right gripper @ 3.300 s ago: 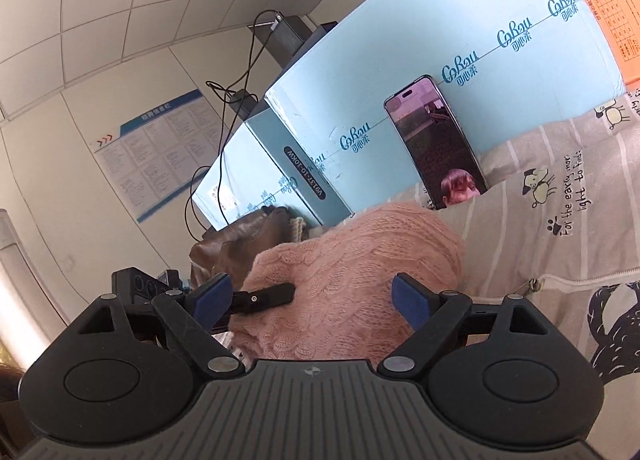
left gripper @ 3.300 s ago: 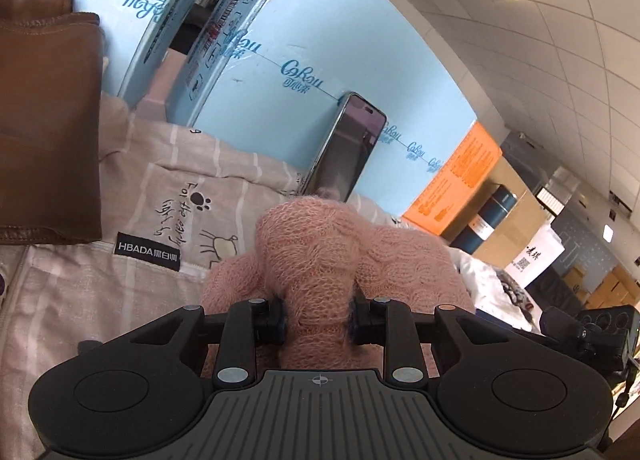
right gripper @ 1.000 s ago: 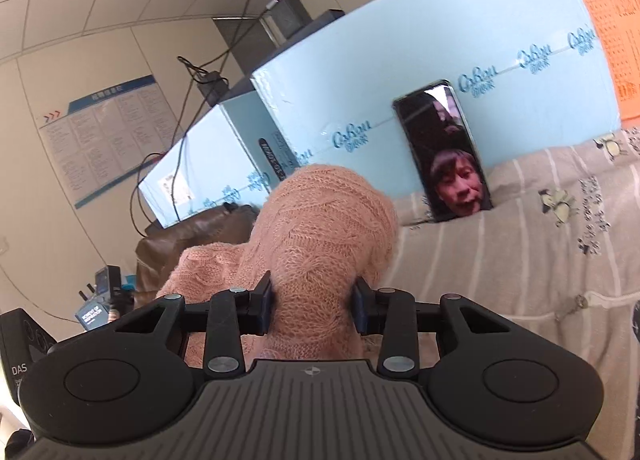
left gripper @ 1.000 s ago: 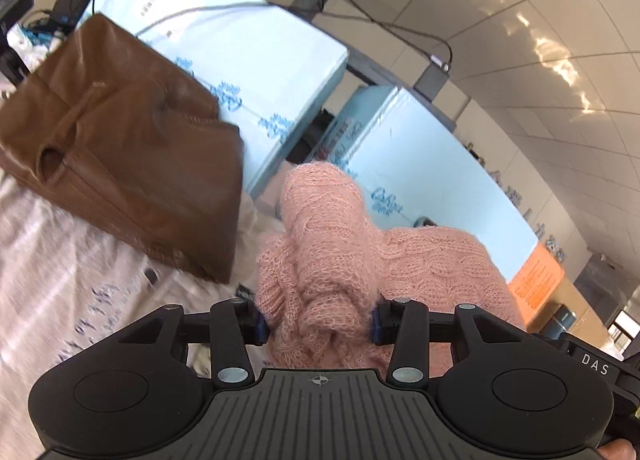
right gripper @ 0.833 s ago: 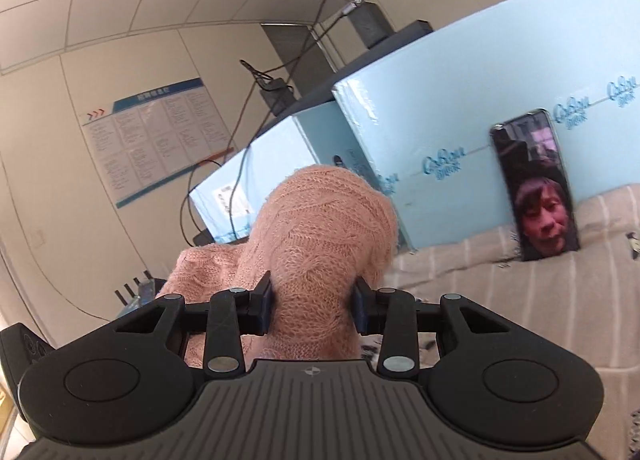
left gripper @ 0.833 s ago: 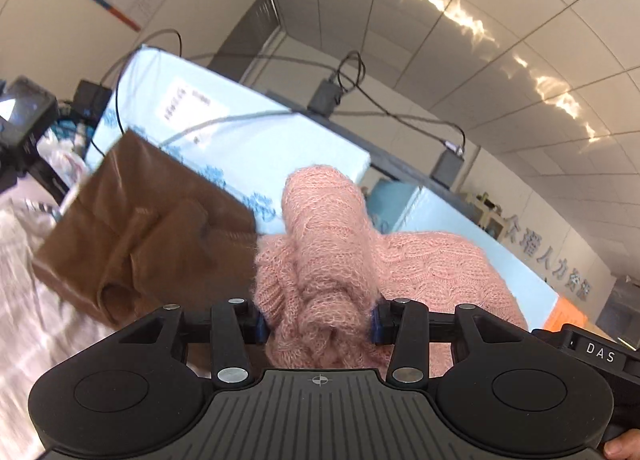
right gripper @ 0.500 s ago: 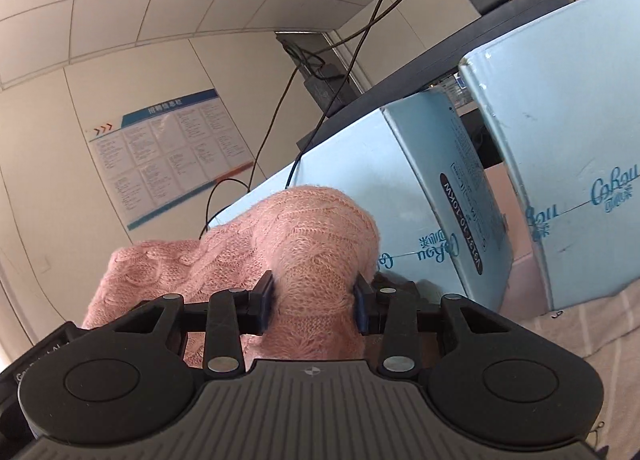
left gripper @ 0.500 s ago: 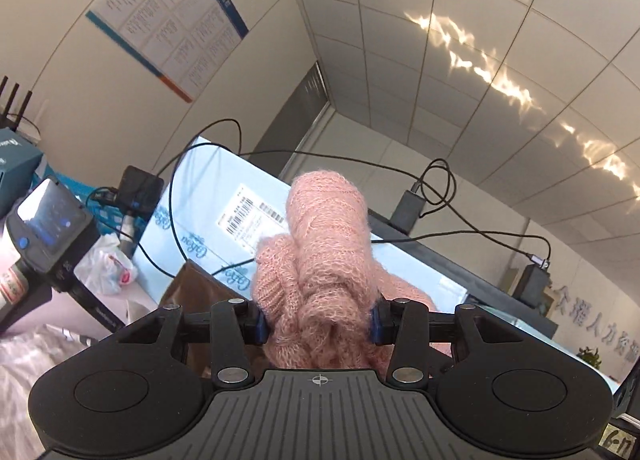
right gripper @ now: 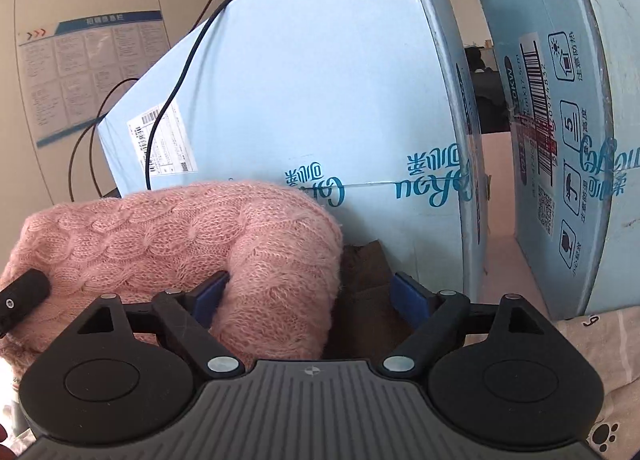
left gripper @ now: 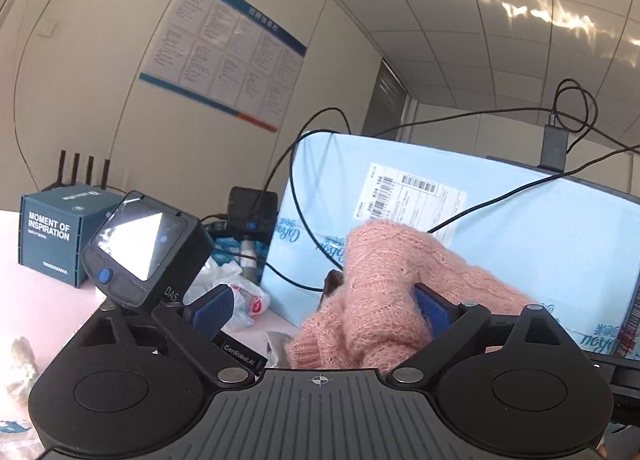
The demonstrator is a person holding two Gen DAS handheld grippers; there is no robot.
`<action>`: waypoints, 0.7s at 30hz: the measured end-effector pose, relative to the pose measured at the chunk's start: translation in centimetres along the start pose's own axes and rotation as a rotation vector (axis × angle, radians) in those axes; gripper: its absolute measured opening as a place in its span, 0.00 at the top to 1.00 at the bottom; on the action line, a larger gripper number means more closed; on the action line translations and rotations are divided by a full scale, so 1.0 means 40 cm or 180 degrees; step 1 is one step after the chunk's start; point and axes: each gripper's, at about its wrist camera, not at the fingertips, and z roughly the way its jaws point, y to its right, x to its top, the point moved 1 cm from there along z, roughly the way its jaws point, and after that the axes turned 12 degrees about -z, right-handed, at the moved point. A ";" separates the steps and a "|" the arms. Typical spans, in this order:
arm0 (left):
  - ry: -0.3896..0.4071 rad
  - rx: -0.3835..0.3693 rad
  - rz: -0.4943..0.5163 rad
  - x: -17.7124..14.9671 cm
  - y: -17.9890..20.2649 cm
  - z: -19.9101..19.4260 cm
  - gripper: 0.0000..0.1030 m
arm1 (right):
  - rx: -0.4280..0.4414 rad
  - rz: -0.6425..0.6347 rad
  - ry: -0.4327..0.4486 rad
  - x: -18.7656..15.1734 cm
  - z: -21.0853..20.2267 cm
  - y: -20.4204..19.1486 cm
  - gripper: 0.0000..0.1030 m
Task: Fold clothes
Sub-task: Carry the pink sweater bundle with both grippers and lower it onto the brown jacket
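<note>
Sweater (right gripper: pixel 192 236) sits bunched before the blue boxes (right gripper: pixel 304 99), draped between both my grippers, left (left gripper: pixel 320 310) and right (right gripper: pixel 308 296), whose fingers are opening to release it; next, I judge, regrasp an edge for another fold.

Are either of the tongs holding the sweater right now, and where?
Neither. Both tongs, left and right, are opening; the sweater lies loose between their jaws, no longer pinched.

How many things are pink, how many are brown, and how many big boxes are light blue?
Pink: 1, the sweater
Brown: 1, the brown garment
Light blue: 2, the near box and the far box
Total: 4
</note>
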 end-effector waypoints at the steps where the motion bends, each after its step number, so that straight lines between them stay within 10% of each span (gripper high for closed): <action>1: -0.0063 0.0087 0.0050 -0.009 0.004 0.018 0.03 | -0.0049 -0.0039 -0.0012 -0.003 0.007 -0.004 0.11; 6: -0.0059 0.0423 0.0287 -0.056 0.033 0.068 0.00 | -0.0156 0.0066 -0.0087 -0.026 0.043 0.007 0.01; 21: 0.0620 0.0270 0.0442 -0.061 0.026 -0.046 0.00 | -0.0030 0.0060 0.0175 -0.032 -0.098 0.007 0.00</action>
